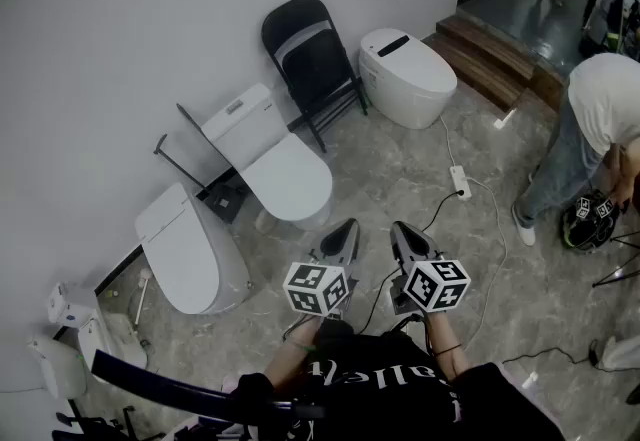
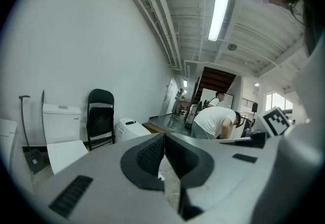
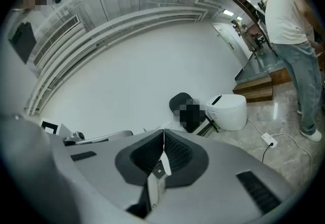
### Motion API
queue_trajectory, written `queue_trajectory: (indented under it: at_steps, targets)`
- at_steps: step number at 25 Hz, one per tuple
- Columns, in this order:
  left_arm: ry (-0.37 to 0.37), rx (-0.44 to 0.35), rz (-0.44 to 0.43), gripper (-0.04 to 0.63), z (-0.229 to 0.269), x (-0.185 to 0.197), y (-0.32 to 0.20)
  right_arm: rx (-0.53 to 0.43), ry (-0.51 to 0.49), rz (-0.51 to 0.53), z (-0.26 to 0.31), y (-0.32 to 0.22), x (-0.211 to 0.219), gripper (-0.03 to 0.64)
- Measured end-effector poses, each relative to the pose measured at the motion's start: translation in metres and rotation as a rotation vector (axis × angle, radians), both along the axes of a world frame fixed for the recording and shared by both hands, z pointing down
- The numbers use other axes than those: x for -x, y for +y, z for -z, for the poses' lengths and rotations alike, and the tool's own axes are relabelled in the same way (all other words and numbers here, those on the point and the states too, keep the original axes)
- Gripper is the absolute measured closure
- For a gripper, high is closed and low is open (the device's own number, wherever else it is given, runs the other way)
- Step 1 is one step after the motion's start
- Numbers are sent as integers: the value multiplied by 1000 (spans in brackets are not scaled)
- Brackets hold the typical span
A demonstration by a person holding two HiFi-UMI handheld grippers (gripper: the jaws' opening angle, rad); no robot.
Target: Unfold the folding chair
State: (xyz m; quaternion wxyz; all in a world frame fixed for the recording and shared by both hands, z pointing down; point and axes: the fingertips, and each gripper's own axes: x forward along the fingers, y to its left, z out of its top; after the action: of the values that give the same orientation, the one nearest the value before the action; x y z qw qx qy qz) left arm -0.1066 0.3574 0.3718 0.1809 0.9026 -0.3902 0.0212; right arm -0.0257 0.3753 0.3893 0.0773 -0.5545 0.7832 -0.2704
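The black folding chair (image 1: pixel 310 54) stands folded against the white wall at the far side of the floor, between two toilets. It also shows in the left gripper view (image 2: pixel 100 116) and, partly blurred over, in the right gripper view (image 3: pixel 187 108). My left gripper (image 1: pixel 346 227) and right gripper (image 1: pixel 403 230) are held side by side in front of my body, well short of the chair and pointing towards it. Both are shut, with nothing between the jaws (image 2: pixel 164 139) (image 3: pixel 163 134).
White toilets (image 1: pixel 265 154) (image 1: pixel 190 249) lie on the marble floor left of the chair, and a rounded one (image 1: pixel 405 74) stands right of it. A power strip with its cable (image 1: pixel 460 179) lies ahead. A person in a white shirt (image 1: pixel 590 129) bends over at the right, by wooden steps (image 1: pixel 490 54).
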Motion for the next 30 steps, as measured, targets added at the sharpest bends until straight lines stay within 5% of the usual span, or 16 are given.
queue_trajectory:
  at_steps: [19, 30]
  targets:
    - [-17, 48, 56, 591, -25, -65, 24, 59, -36, 71, -32, 15, -64, 601]
    - [-40, 28, 78, 591, -30, -26, -74, 63, -35, 87, -36, -79, -33, 601]
